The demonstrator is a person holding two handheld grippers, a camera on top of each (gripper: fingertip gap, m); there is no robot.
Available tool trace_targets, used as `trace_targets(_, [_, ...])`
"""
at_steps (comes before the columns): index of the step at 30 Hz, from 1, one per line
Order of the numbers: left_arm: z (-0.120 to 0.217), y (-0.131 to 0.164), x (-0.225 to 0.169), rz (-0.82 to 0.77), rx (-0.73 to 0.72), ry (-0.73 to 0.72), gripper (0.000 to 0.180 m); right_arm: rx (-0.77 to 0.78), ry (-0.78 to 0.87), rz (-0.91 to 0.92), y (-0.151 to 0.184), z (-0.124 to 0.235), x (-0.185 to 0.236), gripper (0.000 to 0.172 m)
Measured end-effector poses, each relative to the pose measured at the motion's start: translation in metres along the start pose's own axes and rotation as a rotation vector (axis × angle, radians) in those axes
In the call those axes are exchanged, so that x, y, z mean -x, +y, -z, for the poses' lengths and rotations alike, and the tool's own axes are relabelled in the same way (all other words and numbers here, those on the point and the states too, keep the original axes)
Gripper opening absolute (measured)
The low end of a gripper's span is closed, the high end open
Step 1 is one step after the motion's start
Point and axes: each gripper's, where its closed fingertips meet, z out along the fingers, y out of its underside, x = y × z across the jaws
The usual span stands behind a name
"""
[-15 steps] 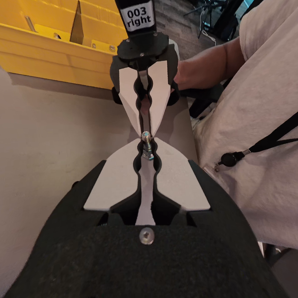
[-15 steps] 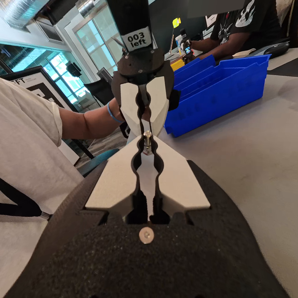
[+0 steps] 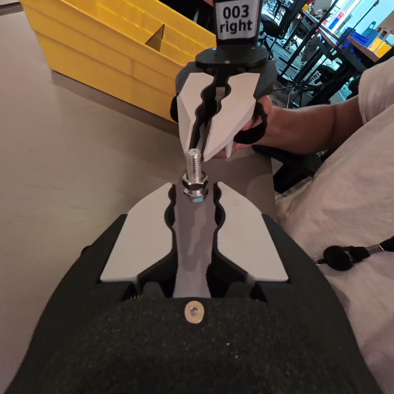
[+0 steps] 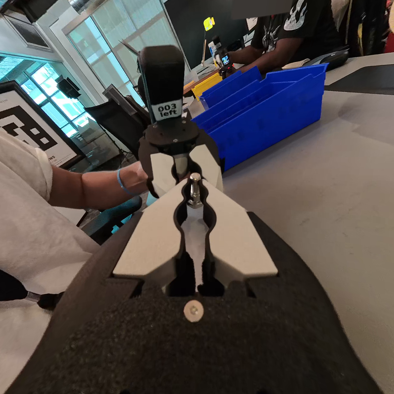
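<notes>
Right gripper (image 4: 195, 187) is clamped on a silver bolt (image 3: 193, 165), pads pressing the threaded shank near its tip; the left wrist view shows the same, with the right gripper's fingertips (image 3: 210, 153) pinching the bolt's far end. The bolt hangs in the air above the grey bench (image 3: 64, 160), touching nothing else. Two hex nuts (image 3: 195, 184) sit threaded on the shank toward the head end, close together.

Left gripper (image 3: 195, 187) is released. Its fingers (image 3: 149, 204) stand apart to either side of the nuts, with bench showing between each pad and the metal, so it carries no load. Holding the bolt by the thread end leaves the nut end exposed to the left gripper, which seems the reason for the end-on arrangement.

Edges and room:
- Bench edge (image 3: 270, 181) runs just right of the bolt, with the person's white shirt (image 3: 341, 191) beyond it.
- Yellow bin (image 3: 119, 49) stands behind and left, well apart.
- Blue bin (image 4: 266, 115) stands beyond the left gripper in the right wrist view.
- Open bench lies left of the bolt.
</notes>
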Motion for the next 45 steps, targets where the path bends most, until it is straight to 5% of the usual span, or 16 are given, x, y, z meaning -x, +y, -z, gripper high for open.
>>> trace_targets(2, [-0.001,0.001,0.002,0.004,-0.03,-0.024,0.021,0.001,0.015,0.002,0.001,-0.001,-0.002,0.006])
trace_targets(8, [-0.002,0.003,0.011,-0.07,-0.061,-0.18,0.02,-0.002,0.028,-0.015,0.003,-0.001,-0.005,0.008])
trace_targets(11, [-0.005,0.004,-0.002,-0.088,-0.08,-0.113,0.02,-0.011,-0.019,0.02,0.005,-0.004,0.004,0.022])
trace_targets(15, [-0.005,0.003,-0.007,-0.073,-0.108,-0.082,0.02,0.033,0.013,0.127,0.01,-0.005,0.008,0.009])
trace_targets(23, [0.007,-0.004,0.011,-0.162,-0.178,-0.311,0.022,-0.003,0.193,0.147,0.006,-0.007,-0.003,0.009])
trace_targets(36, [0.016,-0.002,0.012,-0.405,-0.209,-0.495,0.018,-0.041,0.229,-0.092,0.009,-0.011,-0.004,0.009])
trace_targets(40, [0.02,-0.004,0.007,-0.32,-0.251,-0.402,0.018,-0.086,0.176,-0.087,0.003,-0.013,0.003,0.01])
trace_targets(45, [0.033,-0.014,0.005,-0.121,-0.411,-0.257,0.018,-0.12,0.082,0.031,0.002,-0.012,0.009,0.044])
